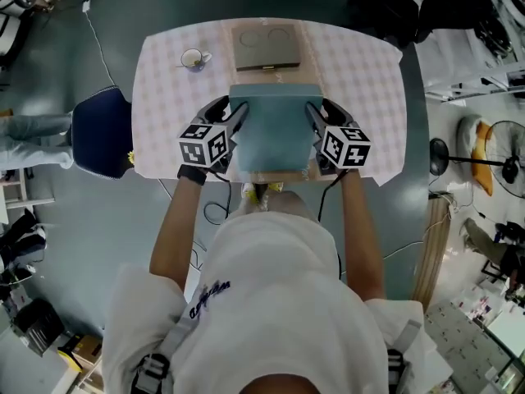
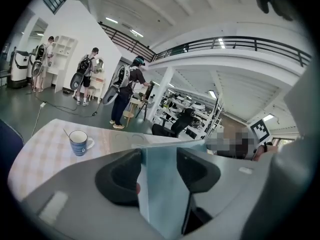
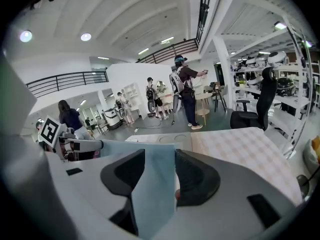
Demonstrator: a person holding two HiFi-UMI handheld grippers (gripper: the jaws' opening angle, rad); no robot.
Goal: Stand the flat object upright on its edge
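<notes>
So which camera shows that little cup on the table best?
The left gripper view: the cup shows side-on, handle and spoon clear. The head view shows the cup small, from above. The right gripper view misses it.

Flat teal object (image 1: 275, 130), clamped at both sides
</notes>
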